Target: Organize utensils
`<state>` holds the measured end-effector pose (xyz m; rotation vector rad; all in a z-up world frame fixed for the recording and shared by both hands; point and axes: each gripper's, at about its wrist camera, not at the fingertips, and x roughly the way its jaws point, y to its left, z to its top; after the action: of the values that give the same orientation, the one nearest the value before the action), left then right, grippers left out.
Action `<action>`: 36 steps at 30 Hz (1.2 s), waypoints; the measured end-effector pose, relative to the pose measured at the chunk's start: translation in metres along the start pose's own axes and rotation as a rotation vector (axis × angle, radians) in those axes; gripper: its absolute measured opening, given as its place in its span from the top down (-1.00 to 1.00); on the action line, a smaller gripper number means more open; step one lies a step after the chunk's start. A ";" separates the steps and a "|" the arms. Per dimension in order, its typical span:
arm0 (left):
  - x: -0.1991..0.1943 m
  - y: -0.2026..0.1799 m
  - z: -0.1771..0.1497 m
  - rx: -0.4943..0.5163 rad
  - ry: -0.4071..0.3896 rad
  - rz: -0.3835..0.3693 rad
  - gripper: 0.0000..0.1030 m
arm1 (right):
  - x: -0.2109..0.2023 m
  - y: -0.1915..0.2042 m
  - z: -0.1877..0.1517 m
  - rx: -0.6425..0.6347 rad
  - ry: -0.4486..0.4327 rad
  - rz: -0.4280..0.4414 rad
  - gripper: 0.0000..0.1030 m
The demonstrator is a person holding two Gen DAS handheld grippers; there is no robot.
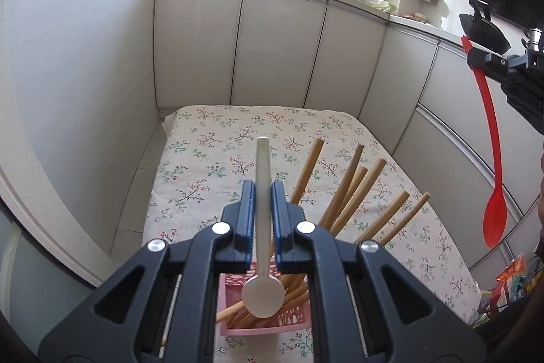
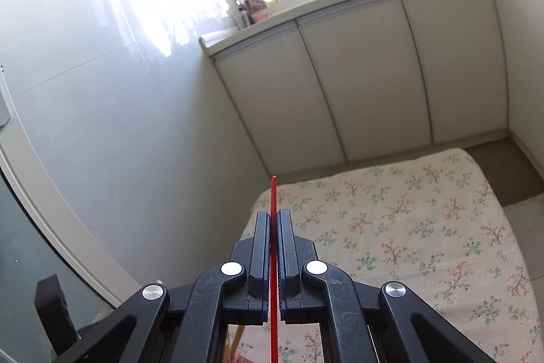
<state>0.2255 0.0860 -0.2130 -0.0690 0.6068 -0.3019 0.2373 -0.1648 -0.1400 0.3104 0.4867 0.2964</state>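
Note:
In the left wrist view my left gripper (image 1: pixel 262 189) is shut on a white spoon (image 1: pixel 262 291), handle pointing away, its bowl hanging over a pink perforated holder (image 1: pixel 292 322). Several wooden chopsticks (image 1: pixel 353 193) stand slanted in the holder. My right gripper (image 1: pixel 482 58) appears at the upper right, shut on a red spoon (image 1: pixel 494 213) that hangs bowl down. In the right wrist view my right gripper (image 2: pixel 273 216) is shut on the red spoon's thin handle (image 2: pixel 273 193), seen edge-on, high above the table.
A floral tablecloth (image 1: pixel 238 159) covers the table, also visible in the right wrist view (image 2: pixel 408 227). White kitchen cabinets (image 1: pixel 282 43) with a cluttered counter and faucet stand behind. Snack packets (image 1: pixel 513 278) lie at the table's right edge.

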 end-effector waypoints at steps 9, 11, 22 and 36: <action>-0.015 0.004 -0.002 -0.029 0.014 -0.052 0.42 | 0.003 0.040 -0.014 -0.040 -0.095 0.068 0.96; -0.026 0.011 0.003 -0.070 0.012 -0.046 0.40 | 0.005 0.050 -0.020 -0.037 -0.115 0.090 0.96; -0.078 0.046 0.016 -0.239 0.054 0.141 0.09 | 0.036 0.096 -0.072 0.008 -0.238 0.120 0.95; -0.075 0.065 0.008 -0.251 0.096 0.186 0.09 | 0.074 0.135 -0.150 -0.066 -0.487 -0.163 0.95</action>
<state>0.1883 0.1704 -0.1753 -0.2394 0.7392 -0.0478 0.1975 0.0164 -0.2477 0.2655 0.0208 0.0712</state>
